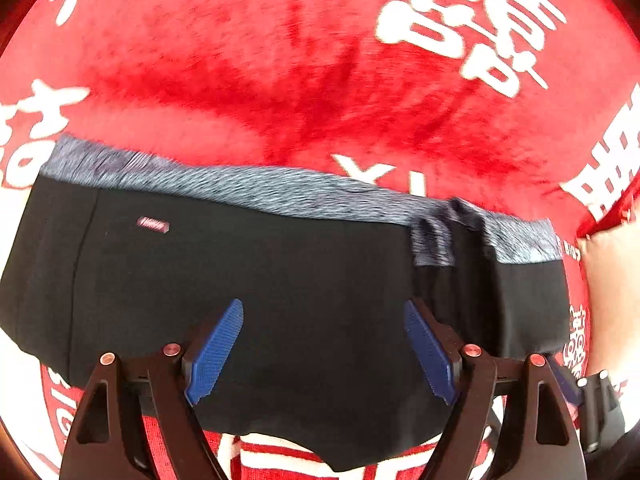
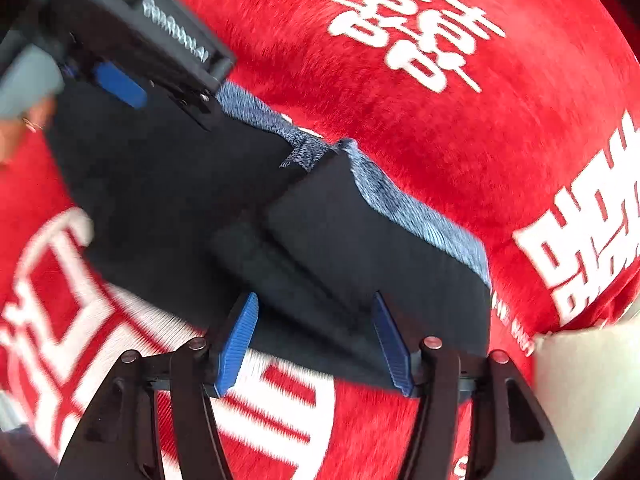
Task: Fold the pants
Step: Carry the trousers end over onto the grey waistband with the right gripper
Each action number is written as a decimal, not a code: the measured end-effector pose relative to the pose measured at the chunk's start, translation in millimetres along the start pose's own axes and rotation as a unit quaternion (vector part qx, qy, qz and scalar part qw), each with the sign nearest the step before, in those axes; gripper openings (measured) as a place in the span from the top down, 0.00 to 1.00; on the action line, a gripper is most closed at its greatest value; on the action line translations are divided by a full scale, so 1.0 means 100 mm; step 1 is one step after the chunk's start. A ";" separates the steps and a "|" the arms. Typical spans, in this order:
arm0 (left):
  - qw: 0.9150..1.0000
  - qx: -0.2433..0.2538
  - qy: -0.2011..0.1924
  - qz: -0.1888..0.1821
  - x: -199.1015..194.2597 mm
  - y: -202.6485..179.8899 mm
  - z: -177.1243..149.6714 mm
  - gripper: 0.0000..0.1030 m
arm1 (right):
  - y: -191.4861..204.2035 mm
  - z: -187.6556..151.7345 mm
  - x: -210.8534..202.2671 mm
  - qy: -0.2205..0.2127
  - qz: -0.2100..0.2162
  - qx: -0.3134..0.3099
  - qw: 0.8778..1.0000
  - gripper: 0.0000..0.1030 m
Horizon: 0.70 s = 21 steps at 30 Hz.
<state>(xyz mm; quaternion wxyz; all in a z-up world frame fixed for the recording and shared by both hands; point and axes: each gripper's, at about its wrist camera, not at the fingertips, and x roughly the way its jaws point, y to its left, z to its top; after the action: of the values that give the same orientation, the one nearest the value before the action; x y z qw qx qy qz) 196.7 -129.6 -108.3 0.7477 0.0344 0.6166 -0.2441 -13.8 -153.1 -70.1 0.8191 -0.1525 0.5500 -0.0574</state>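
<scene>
Pants (image 1: 248, 280) folded into a compact black bundle, grey waistband (image 1: 240, 188) along the far edge, lying flat on the red blanket (image 1: 280, 60). Left gripper (image 1: 324, 344) above the bundle, jaws wide, holding nothing. Right gripper (image 2: 316, 340) over the near corner, jaws apart, cloth between but not pinched. Probably nearly done; one loose flap (image 2: 340, 216) left to smooth down.

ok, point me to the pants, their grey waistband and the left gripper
pants (image 1: 280, 280), left wrist view, on the black front panel.
grey waistband (image 1: 248, 188), left wrist view, mid-band along the far edge.
left gripper (image 1: 324, 352), left wrist view, midway between the spread blue fingertips.
</scene>
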 end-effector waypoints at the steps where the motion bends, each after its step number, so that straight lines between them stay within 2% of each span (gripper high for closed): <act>1: 1.000 0.008 0.002 0.002 0.02 -0.04 0.01 0.19 | -0.15 -0.03 -0.09 0.001 0.022 0.033 0.999 0.37; 4: 1.000 0.018 0.015 0.006 0.14 -0.13 0.06 0.19 | -0.49 -0.06 -0.22 -0.001 0.080 0.117 0.990 0.38; 6: 1.000 0.016 0.023 0.007 0.19 -0.15 0.05 0.19 | -0.61 -0.05 -0.24 -0.004 0.083 0.142 0.986 0.37; 8: 0.999 0.016 0.031 0.001 0.31 -0.19 0.05 0.19 | -0.61 0.01 -0.23 -0.017 0.060 0.119 0.991 0.38; 15: 0.998 0.023 0.052 0.010 0.60 -0.24 0.04 0.19 | -0.20 0.18 -0.12 -0.055 0.065 -0.001 0.996 0.39; 17: 0.998 0.018 0.056 0.012 0.64 -0.21 0.03 0.19 | -0.16 0.22 -0.03 -0.052 0.069 -0.004 0.996 0.46; 18: 0.998 0.016 0.056 0.012 0.65 -0.20 0.03 0.19 | -0.15 0.23 0.03 -0.048 0.074 0.001 0.996 0.55; 19: 0.998 0.012 0.054 0.012 0.64 -0.18 0.02 0.19 | -0.15 0.24 0.08 -0.040 0.083 0.008 0.996 0.76; 20: 0.998 0.010 0.052 0.014 0.62 -0.17 0.02 0.19 | -0.16 0.25 0.15 -0.029 0.095 0.015 0.995 0.86; 21: 0.999 0.007 0.050 0.016 0.59 -0.14 0.02 0.19 | -0.16 0.26 0.19 -0.018 0.102 0.022 0.994 0.88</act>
<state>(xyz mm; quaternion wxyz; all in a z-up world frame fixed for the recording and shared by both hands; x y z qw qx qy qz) 199.5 -162.1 -159.9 0.7194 0.0616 0.6511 -0.2339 18.6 -168.4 -73.2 0.8338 -0.0781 0.5462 0.0173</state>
